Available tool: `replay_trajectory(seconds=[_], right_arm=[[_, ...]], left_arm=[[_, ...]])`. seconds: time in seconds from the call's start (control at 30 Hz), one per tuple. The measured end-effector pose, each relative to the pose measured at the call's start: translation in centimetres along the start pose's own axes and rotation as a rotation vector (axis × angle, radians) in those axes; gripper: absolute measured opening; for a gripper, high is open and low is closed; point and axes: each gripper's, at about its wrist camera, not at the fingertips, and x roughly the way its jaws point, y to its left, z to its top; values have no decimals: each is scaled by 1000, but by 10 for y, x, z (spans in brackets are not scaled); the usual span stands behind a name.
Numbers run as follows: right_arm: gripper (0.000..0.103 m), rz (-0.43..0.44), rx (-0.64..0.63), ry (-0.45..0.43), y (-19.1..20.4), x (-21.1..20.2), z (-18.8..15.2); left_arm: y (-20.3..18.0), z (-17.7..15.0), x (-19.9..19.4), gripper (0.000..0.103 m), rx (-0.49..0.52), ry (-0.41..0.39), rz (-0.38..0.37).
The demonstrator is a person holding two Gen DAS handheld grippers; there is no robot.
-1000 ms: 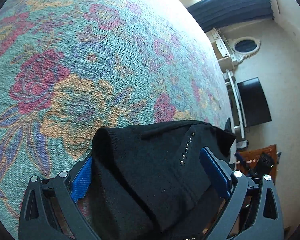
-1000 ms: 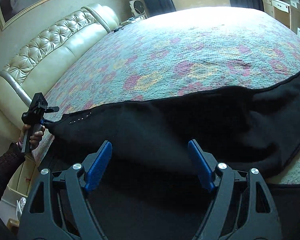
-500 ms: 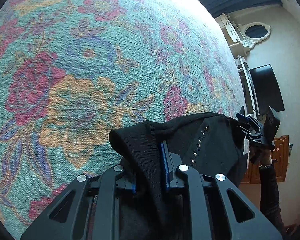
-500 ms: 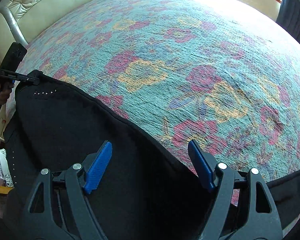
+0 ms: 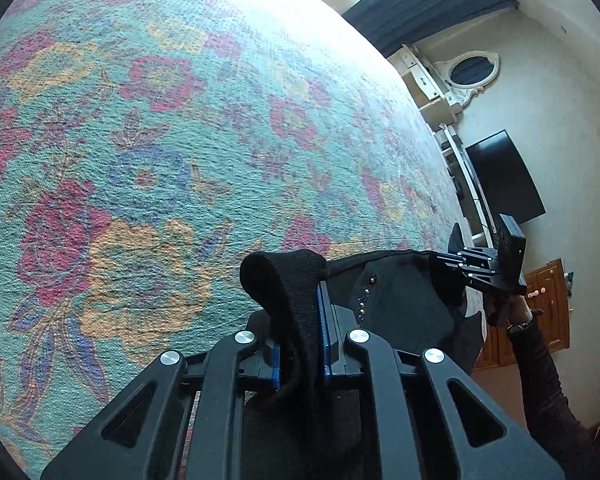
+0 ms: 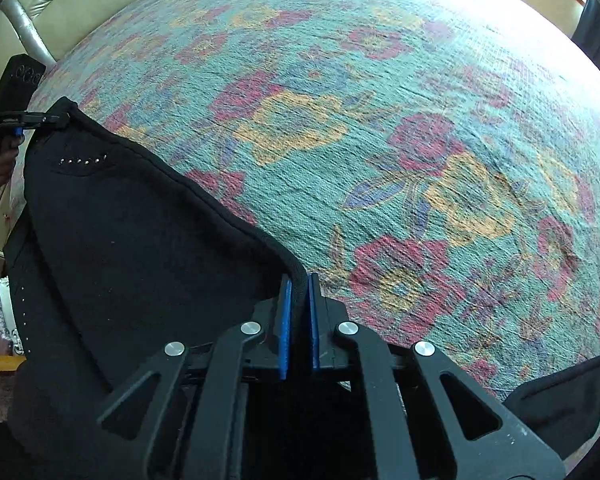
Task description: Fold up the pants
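Black pants [image 6: 132,248] with a row of small studs hang over the near edge of a floral bedspread [image 6: 380,120]. My left gripper [image 5: 300,320] is shut on a bunched corner of the pants [image 5: 400,300], which sticks up between the blue pads. My right gripper [image 6: 299,312] is shut on the pants' top hem. Each gripper shows in the other's view: the right one [image 5: 452,258] at the right, the left one [image 6: 56,120] at the far left, both pinching the same edge, which is stretched between them.
The bedspread [image 5: 140,140] fills most of both views. A cream tufted headboard [image 6: 80,4] lies at the far left. A white dresser with an oval mirror [image 5: 472,72], a dark screen [image 5: 504,180] and a wooden cabinet [image 5: 548,300] stand beyond the bed.
Both grippers have gone from open to shut on the pants' edge, the left one first, the right one in the last half second. The hem is now held taut between them.
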Motion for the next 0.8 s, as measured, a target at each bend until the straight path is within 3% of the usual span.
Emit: replay_trajectory(seconds=[0.23,0.43,0.6,0.8], right_arm=[[7,-92,-34,-231,38,-76,-34],[7,-146,-66,-375,74,-125,-102],[7,-147,-87,-389,109,-122,-166],[9,-160,-142,-293,144,-88,-222]], left_arm=[[-26,-11,-34,13,34,-103,-105],[-44,-57,-75,13,81,-163,-185],[-47,-108,-86,14,81,-145,-153],[-21,-165,-84,19,-9,-113,-113]])
